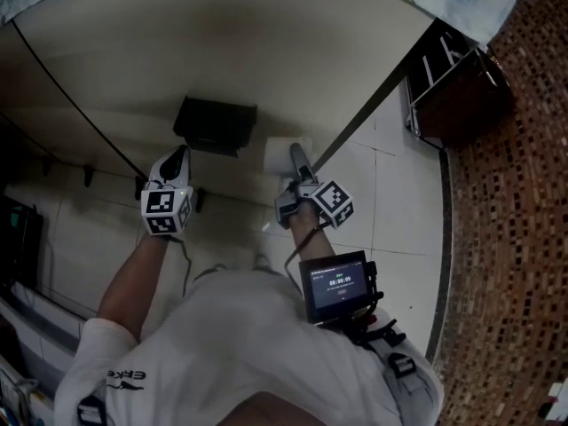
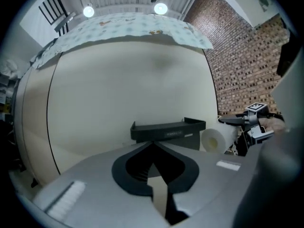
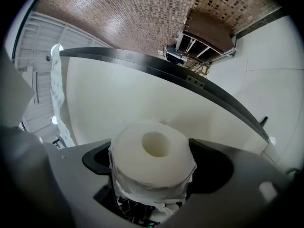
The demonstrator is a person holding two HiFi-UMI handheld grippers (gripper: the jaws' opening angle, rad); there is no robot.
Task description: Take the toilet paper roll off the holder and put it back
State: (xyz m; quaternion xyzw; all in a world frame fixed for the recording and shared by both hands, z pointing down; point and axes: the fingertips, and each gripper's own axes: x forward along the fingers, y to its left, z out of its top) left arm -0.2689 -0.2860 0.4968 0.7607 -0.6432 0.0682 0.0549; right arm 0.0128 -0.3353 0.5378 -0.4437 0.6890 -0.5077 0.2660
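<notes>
My right claw (image 1: pixel 296 165) grips the toilet paper roll (image 3: pixel 153 161), off the black holder (image 2: pixel 167 131) just to its left, while my left claw (image 2: pixel 153 144) is closed and empty, so next I'd line the roll up and reseat it.

A white toilet paper roll (image 3: pixel 152 160) with a cream-white core is framed by the grey body and black jaws of the right gripper (image 3: pixel 153 148). A matte black plastic wall holder (image 2: pixel 167 129) is set against a plain cream wall panel (image 2: pixel 123 89). Black-and-white square markers are borne by the cube (image 1: pixel 166 211) of the grey left gripper (image 2: pixel 153 144). A brown-and-tan mosaic tile wall (image 1: pixel 515 193) is bordered by glossy white square tiles (image 1: pixel 395 202), and a pale cloth with small coloured motifs (image 2: pixel 123 25) is seen above.
</notes>
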